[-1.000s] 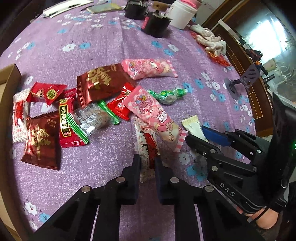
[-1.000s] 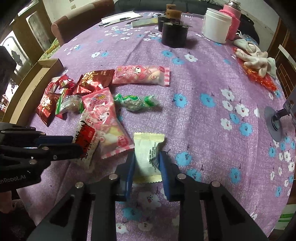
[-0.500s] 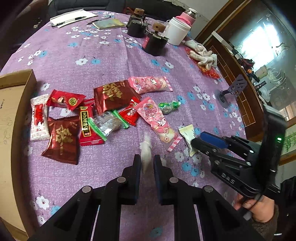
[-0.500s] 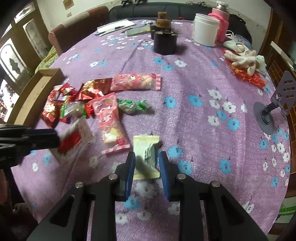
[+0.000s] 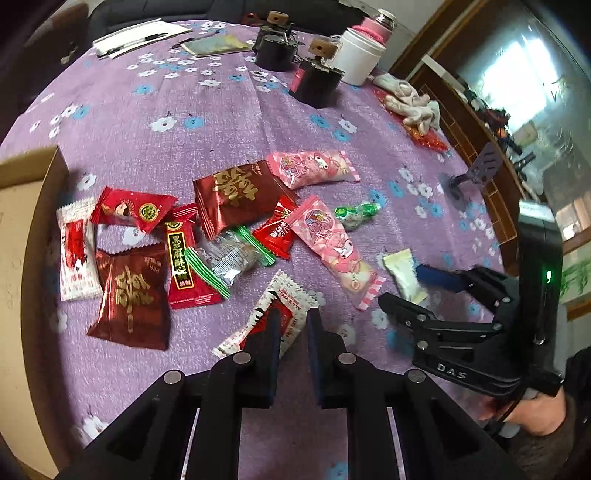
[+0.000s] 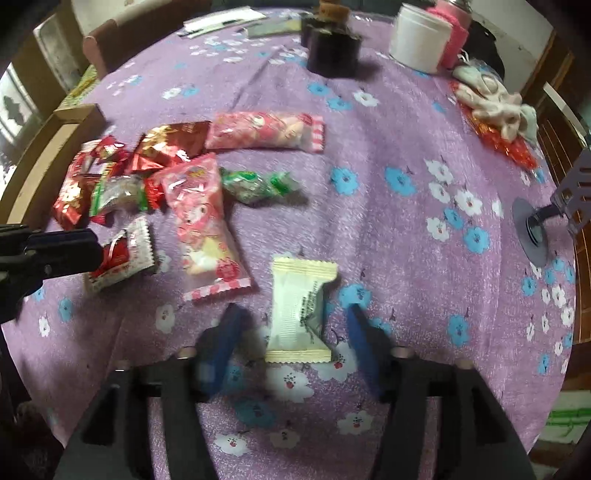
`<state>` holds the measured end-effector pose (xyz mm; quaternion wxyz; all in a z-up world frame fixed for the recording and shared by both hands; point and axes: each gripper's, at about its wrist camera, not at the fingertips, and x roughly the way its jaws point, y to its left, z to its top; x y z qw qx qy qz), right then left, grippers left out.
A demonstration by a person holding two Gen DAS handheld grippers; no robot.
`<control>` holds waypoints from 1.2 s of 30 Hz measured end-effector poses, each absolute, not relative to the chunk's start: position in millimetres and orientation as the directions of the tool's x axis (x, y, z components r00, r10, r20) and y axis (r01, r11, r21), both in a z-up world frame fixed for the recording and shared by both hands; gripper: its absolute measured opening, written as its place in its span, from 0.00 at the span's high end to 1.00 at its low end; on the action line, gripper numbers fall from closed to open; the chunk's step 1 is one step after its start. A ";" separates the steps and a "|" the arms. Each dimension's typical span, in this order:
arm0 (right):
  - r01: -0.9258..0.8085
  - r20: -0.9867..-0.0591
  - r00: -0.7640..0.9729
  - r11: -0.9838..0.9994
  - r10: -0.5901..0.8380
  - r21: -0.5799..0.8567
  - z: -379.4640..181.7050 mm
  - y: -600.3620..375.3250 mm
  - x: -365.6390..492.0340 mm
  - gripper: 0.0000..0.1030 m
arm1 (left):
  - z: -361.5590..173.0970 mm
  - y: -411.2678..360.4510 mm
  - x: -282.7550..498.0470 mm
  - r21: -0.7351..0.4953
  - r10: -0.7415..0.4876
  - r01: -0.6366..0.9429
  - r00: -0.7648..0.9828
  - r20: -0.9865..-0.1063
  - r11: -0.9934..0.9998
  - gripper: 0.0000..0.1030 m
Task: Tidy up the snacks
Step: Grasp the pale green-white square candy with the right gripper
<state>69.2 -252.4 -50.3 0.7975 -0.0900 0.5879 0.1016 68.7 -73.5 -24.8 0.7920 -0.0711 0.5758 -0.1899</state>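
Barely begun: snack pile left of centre on the desk, cardboard box at left edge. Left claw pinching red-and-white packet, low centre. Right claw opening, spread around cream packet, pads apart from it.

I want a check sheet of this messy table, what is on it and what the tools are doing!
Surface: purple flowered tablecloth.
Job's things: snack packets heaped at the left; cardboard box beside them.
Clutter: white jar, dark pots, gloves, papers.
Grippers: left tool shut on red-white packet; right tool opening, cream packet loose between its jaws.
Cables: nothing seen.
Surroundings: wooden furniture, window.
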 end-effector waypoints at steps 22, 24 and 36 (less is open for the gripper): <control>-0.264 -0.961 0.270 0.964 0.061 -0.013 -58.7 -257.4 71.5 0.05 | -61.8 -100.9 66.2 -0.009 -0.133 0.427 0.260 -0.956 0.904 0.01; -0.265 -0.961 0.269 0.964 0.060 -0.014 -59.2 -258.0 71.6 0.05 | -62.5 -98.5 64.8 -0.010 -0.146 0.448 0.270 -0.952 0.894 0.01; -0.274 -0.958 0.282 0.961 0.047 -0.034 -59.1 -256.7 68.7 0.05 | -36.8 -97.7 50.4 -0.071 -0.270 0.573 0.271 -0.924 0.817 0.02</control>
